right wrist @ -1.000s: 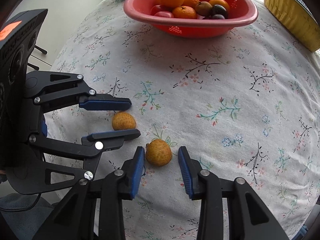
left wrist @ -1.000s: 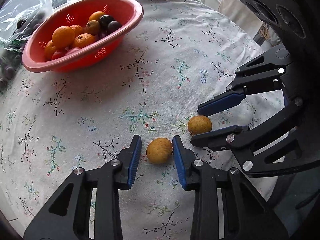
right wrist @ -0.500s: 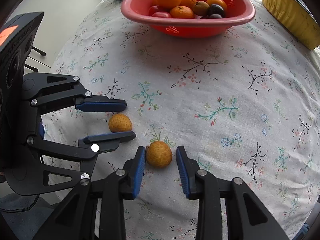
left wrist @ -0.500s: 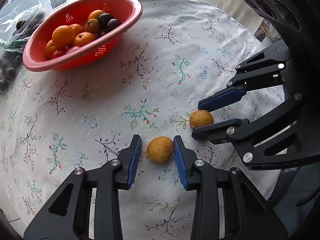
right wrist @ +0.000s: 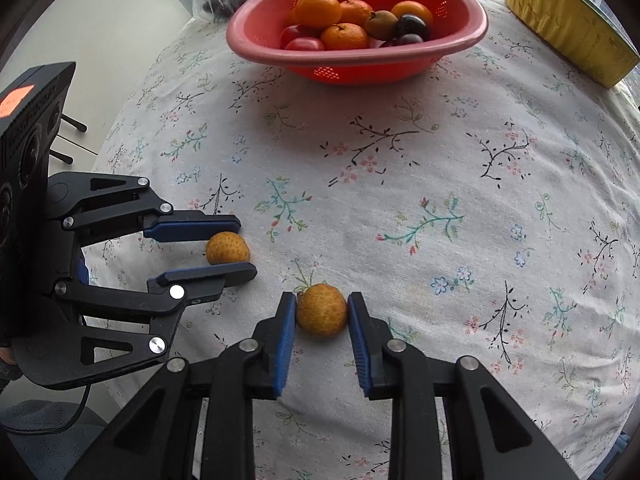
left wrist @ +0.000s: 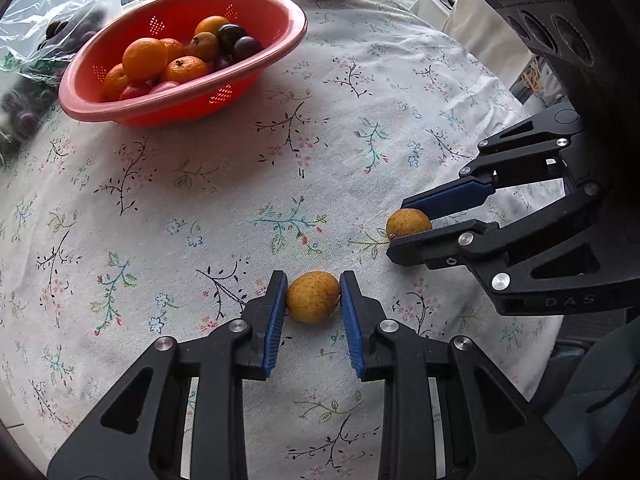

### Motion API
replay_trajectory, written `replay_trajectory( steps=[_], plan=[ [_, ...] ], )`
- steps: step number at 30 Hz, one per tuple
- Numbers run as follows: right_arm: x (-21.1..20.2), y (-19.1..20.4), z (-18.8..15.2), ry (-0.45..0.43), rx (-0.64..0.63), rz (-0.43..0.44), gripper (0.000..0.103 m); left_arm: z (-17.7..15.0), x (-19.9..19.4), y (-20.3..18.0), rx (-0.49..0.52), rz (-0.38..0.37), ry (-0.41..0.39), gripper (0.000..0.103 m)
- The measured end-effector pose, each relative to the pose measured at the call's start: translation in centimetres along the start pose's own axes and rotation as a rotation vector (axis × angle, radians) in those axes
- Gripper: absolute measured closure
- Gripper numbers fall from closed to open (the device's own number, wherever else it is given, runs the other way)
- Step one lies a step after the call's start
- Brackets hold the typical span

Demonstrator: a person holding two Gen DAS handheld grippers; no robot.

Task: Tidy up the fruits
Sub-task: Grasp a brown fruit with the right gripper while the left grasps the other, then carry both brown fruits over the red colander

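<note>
Two small yellow-brown fruits lie on the floral tablecloth. My left gripper [left wrist: 313, 294] is shut on one yellow-brown fruit [left wrist: 313, 297], both blue pads touching its sides; it also shows in the right wrist view [right wrist: 227, 247]. My right gripper [right wrist: 322, 310] is shut on the other yellow-brown fruit [right wrist: 321, 310], which also shows in the left wrist view [left wrist: 408, 223]. Both fruits rest on the cloth. A red colander basket [left wrist: 276, 52] with oranges, tomatoes and dark plums stands at the far side, also in the right wrist view [right wrist: 460, 46].
A yellow container [right wrist: 568, 20] stands at the far right of the table. A clear plastic bag with dark fruit [left wrist: 36, 60] lies beside the basket at the far left. The round table's edge [right wrist: 132, 128] drops off close to the left gripper.
Both grippers have closed from open onto their fruits. The pads now touch the fruit on both sides. The fruits have stayed on the cloth.
</note>
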State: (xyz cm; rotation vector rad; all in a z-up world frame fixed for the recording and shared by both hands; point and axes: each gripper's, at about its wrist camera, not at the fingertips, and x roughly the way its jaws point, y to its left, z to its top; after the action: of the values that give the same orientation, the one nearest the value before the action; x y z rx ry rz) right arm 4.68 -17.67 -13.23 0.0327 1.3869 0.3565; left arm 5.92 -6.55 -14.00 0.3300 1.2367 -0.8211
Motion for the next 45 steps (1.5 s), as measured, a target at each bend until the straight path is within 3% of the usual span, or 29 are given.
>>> replay_trajectory(
  steps=[12, 24, 37, 45],
  plan=[
    [-1.6, -2.0, 1.0, -0.056, 0.083, 0.002, 0.075, 0.0, -2.6, 2.5, -0.129, -0.016, -0.064, 0.078],
    [-4.1, -6.5, 4.2, -0.126, 0.197, -0.06, 0.075, 5.2, -8.0, 8.3, -0.255, 0.071, -0.194, 0.078],
    [-6.0, -3.8, 13.0, -0.226, 0.063, -0.11, 0.075, 12.4, -6.8, 9.8, -0.233, 0.146, -0.201, 0.078],
    [-4.6, -2.6, 14.9, -0.21, 0.017, -0.119, 0.075, 13.7, -4.8, 10.1, -0.234, 0.166, -0.184, 0.078]
  ],
)
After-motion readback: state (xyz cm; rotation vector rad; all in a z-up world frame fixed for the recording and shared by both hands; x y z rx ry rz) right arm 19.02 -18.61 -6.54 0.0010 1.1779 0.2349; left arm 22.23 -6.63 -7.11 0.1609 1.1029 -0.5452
